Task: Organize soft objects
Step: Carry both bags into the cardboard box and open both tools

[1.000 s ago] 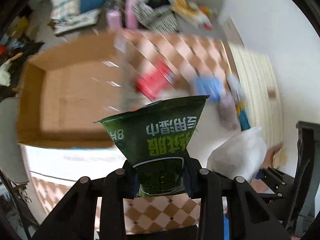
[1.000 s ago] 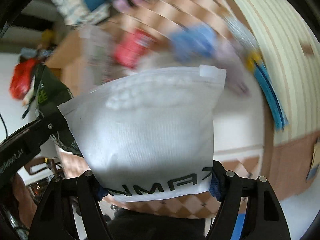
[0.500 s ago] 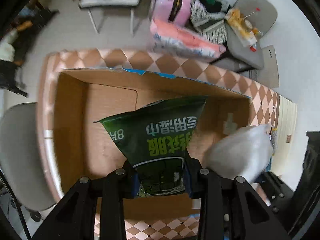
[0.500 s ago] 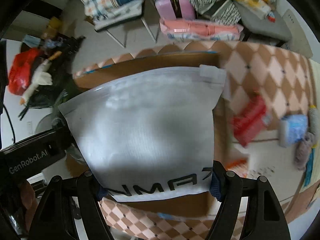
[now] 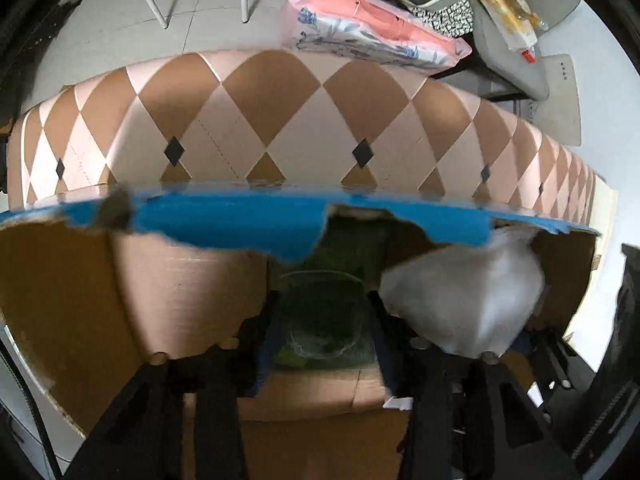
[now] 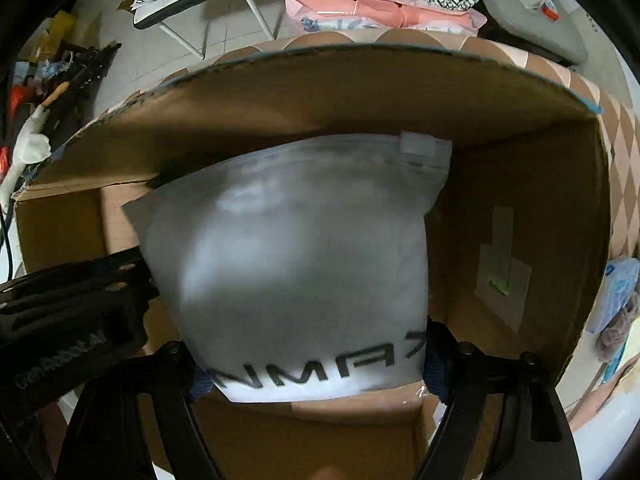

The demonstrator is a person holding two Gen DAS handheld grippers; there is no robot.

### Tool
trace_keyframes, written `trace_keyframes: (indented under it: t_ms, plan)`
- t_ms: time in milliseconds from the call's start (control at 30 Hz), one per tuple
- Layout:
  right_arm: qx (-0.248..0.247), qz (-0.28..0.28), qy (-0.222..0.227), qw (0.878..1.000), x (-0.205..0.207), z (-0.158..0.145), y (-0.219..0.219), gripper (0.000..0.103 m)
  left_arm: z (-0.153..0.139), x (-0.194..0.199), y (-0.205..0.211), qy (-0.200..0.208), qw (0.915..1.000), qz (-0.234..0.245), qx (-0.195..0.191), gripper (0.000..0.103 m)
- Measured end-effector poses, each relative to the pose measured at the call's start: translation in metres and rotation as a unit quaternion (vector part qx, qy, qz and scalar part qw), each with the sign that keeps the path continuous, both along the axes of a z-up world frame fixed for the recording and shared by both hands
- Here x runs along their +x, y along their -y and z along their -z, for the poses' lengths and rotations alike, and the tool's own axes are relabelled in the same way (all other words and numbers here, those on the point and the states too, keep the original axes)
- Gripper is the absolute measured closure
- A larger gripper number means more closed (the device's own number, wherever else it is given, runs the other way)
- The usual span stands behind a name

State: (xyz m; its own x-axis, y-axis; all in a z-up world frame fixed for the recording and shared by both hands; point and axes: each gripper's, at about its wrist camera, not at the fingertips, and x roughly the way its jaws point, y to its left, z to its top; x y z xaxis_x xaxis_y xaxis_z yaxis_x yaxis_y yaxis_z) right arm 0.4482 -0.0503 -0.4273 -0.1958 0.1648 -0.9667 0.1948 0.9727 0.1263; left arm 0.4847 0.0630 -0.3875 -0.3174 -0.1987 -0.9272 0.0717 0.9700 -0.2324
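White plastic pouch, zip-top, dark lettering along its bottom edge: soft, puffy fill, light by the look of it. Skin is smooth film, so likely slippery. It hangs inside the brown cardboard box, zip end down toward the floor of the box and near its back wall.

Right claw has the pouch by the lettered edge, pads flanking both sides. Its jaws have just been opening a little; contact at the pads looks light now, and I can't tell whether they are gripping or already letting go. Wide stance either way, because the pouch is bulky.

Dark green foil sachet, flat and thin, sits between the fingers of the left claw, low in the same box under the torn blue-taped flap. Those jaws have just been opening; they stand apart with the sachet between them, and the sachet looks released rather than pinched. Blurred, so not certain.

Handling judgement:
- Both packs are compliant and nothing here is fragile, so dropping them into the box should be fine.
- Pouch: grab at a sealed edge or a corner, not the puffy middle, since film over fill will likely squirm out.
- Sachet: pinch the flat seam; it is thin enough for a narrow grip.
- Box walls are stiff cardboard, and the flap edge could snag a claw on exit.

Box stands on the table with the tan-and-pink diamond cloth.
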Motion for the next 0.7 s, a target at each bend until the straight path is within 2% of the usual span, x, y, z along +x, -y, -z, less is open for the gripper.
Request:
trace_keyframes:
  t_ms: [33,67,100,133,233,333,500,633,700]
  plan:
    - [0.001,0.0,0.005,1.0,0.0,-0.002,0.0,0.014,-0.005,-0.001,-0.002,0.01,0.9999,0.004,0.011,0.04]
    - [0.001,-0.001,0.01,1.0,-0.002,-0.006,0.0,0.01,-0.01,-0.002,-0.003,0.023,0.9994,0.01,0.022,0.021]
    - [0.003,0.0,0.015,1.0,-0.004,-0.011,-0.002,0.006,-0.019,-0.005,-0.006,0.037,0.9985,0.017,0.036,0.008]
    - [-0.002,-0.003,0.021,1.0,-0.006,-0.017,-0.003,0.0,-0.022,-0.007,-0.009,0.044,0.9979,0.021,0.043,0.006]
    - [-0.036,-0.023,0.047,0.998,-0.018,-0.037,-0.009,0.0,-0.033,-0.016,-0.02,0.053,0.9968,0.025,0.054,0.005]
    - [-0.042,-0.031,0.057,0.997,-0.036,-0.054,-0.012,0.0,-0.045,-0.029,-0.029,0.09,0.9937,0.019,0.064,0.005]
    - [-0.054,-0.031,0.085,0.994,-0.076,-0.081,-0.013,0.0,-0.073,-0.065,-0.041,0.163,0.9817,0.023,0.096,0.004]
    - [-0.065,-0.032,0.114,0.991,-0.103,-0.097,-0.015,0.0,-0.092,-0.098,-0.046,0.205,0.9744,0.015,0.092,0.004]
    - [-0.07,-0.034,0.129,0.989,-0.114,-0.103,-0.018,0.0,-0.101,-0.114,-0.044,0.231,0.9682,0.018,0.095,0.004]
